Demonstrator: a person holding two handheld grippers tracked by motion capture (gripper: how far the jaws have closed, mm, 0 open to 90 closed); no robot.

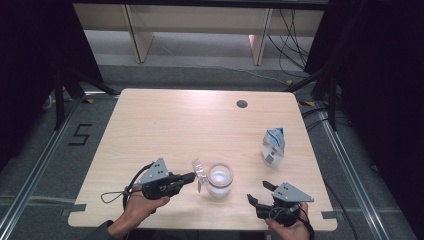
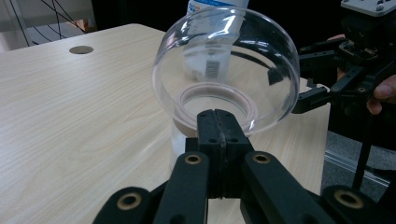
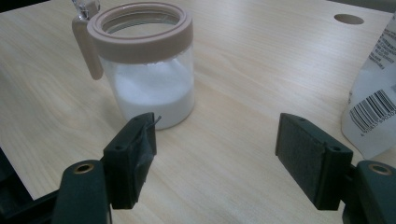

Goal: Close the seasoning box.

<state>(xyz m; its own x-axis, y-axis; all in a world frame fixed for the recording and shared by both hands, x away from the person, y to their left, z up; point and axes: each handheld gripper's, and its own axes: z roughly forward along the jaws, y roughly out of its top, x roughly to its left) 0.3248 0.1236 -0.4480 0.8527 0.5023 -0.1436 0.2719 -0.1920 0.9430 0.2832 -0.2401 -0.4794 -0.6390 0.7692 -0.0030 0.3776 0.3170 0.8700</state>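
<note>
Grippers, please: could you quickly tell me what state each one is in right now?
Left gripper: shut on the clear lid of the jar.
Right gripper: open, holding nothing.

The left hand-held gripper [image 1: 192, 176] is held level with its jaws pressed together. The right hand-held gripper [image 1: 259, 192] is kept wide open and holds nothing.

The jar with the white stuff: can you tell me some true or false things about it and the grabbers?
1. The jar holds white powder. True.
2. The clear lid lies flat on the table. False: the left gripper is pinching its edge and holding it tilted up beside the jar.
3. The right gripper is squeezing the jar. False: its jaws stand open, nothing between them.
4. A white pouch stands on the table. True.
</note>
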